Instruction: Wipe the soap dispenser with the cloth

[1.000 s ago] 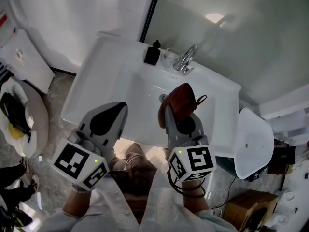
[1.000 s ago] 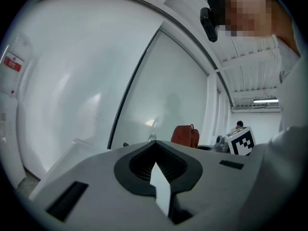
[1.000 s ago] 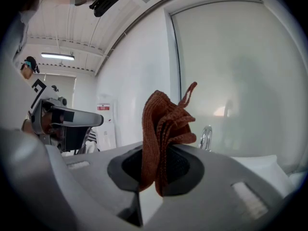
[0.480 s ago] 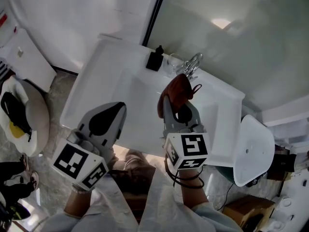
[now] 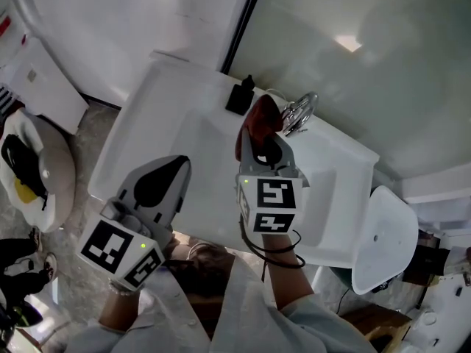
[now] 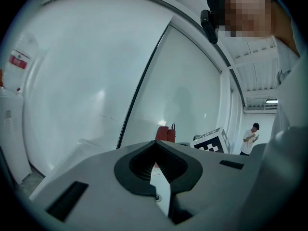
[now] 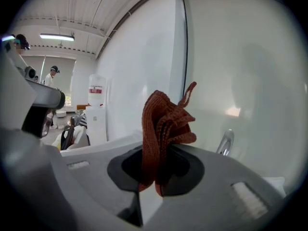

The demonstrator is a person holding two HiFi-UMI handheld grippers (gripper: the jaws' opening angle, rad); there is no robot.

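The black soap dispenser (image 5: pixel 239 97) stands on the back rim of the white sink (image 5: pixel 158 101), left of the chrome faucet (image 5: pixel 298 114). My right gripper (image 5: pixel 259 137) is shut on a bunched red-brown cloth (image 5: pixel 261 118), which hangs over the basin just right of the dispenser. In the right gripper view the cloth (image 7: pixel 163 129) sticks up from the right gripper (image 7: pixel 154 177) and the faucet (image 7: pixel 224 142) shows to its right; the dispenser is hidden there. My left gripper (image 5: pixel 158 182) hovers at the sink's front edge, shut and holding nothing. The left gripper view shows the left gripper (image 6: pixel 156 170) and the cloth (image 6: pixel 165 134) far off.
A mirror wall rises behind the sink. A white oval lid (image 5: pixel 383 234) sits to the right and a round bin (image 5: pixel 29 175) with black and yellow contents to the left. A white cabinet (image 5: pixel 33 72) stands at far left. A person (image 6: pixel 251 136) stands in the distance.
My right gripper has carried the cloth from over the drain toward the back of the sink, close beside the dispenser and faucet. The left gripper has barely moved.
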